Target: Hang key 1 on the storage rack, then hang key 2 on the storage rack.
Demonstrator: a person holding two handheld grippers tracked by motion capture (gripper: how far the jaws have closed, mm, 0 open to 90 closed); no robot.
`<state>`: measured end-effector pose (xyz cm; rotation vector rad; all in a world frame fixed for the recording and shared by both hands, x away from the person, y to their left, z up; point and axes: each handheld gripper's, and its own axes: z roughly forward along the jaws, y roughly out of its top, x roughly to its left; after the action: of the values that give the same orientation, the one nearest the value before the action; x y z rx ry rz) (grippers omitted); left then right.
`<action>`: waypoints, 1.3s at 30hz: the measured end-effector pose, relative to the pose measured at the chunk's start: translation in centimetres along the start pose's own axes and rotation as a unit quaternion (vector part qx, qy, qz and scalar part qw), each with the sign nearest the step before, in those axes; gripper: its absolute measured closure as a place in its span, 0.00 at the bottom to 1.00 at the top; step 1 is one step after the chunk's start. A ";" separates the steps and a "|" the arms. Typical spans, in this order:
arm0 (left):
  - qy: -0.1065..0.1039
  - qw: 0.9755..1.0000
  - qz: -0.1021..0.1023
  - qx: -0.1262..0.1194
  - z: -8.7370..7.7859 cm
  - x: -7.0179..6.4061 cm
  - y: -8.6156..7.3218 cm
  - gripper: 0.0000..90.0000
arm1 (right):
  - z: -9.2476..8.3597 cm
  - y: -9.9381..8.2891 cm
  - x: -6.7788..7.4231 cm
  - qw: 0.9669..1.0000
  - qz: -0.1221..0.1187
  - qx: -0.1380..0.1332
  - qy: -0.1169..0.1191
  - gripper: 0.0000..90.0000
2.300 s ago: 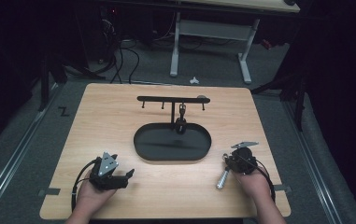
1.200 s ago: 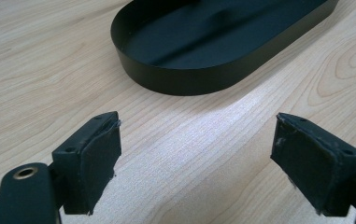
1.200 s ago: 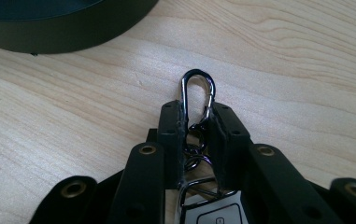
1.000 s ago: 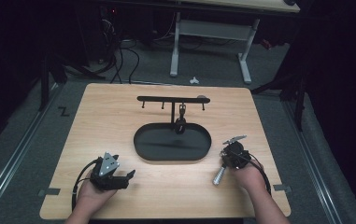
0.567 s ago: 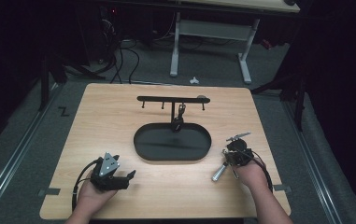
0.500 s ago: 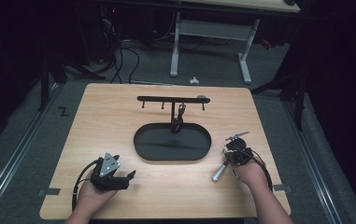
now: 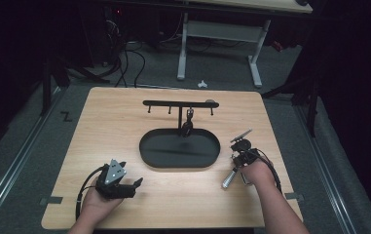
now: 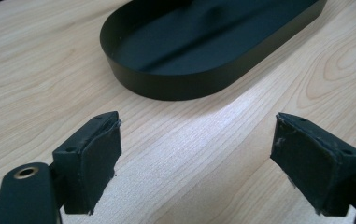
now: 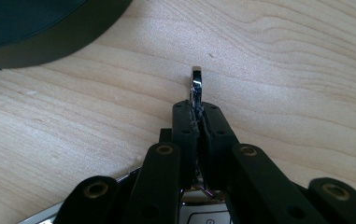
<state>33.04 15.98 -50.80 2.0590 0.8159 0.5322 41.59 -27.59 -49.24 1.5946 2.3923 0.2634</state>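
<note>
Here, my right gripper point(image 9: 198, 122) has just clamped its jaws on a thin metal ring point(image 9: 196, 83) just above the wooden table point(image 7: 124, 122); my left gripper point(image 8: 199, 158) rests open, empty; beyond lies the black tray point(image 7: 149, 146), behind it a hook rack point(image 7: 173, 103).

Tray point(image 7: 179, 158) mid-table point(image 7: 105, 122) — rack point(image 7: 180, 104) behind

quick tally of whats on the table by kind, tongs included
tongs: 2 (left tongs, right tongs)
black oval tray: 1
black hook rack: 1
silver metal piece pinched in the right tongs: 1
total: 5
</note>
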 end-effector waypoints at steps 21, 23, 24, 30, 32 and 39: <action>-0.005 1.000 -0.001 -0.006 0.3 0.0 -0.1 0.18 | -4.7 -1.6 0.5 0.996 -0.011 -0.063 0.056 0.96; -0.005 1.000 -0.001 -0.008 0.3 0.0 0.0 0.18 | -5.2 -1.8 0.3 0.995 -0.003 -0.073 0.063 0.96; -0.006 1.000 -0.002 -0.008 0.4 0.0 0.0 0.18 | -5.5 -1.9 0.2 0.995 -0.002 -0.077 0.066 0.96; -0.009 1.000 0.002 -0.007 0.5 -0.2 0.2 0.18 | -7.7 -1.9 -0.4 0.993 0.006 -0.102 0.063 0.96; -0.009 1.000 0.000 -0.008 0.6 -0.3 0.2 0.18 | -8.6 -1.8 -0.5 0.991 0.007 -0.113 0.065 0.96; -0.004 1.000 -0.002 -0.010 0.5 -0.2 0.0 0.17 | -10.4 -1.3 -0.3 0.989 0.000 -0.134 0.066 0.96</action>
<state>33.20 15.53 -51.06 2.0398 0.8066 0.5272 37.31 -28.49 -39.66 1.4942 2.3313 0.6807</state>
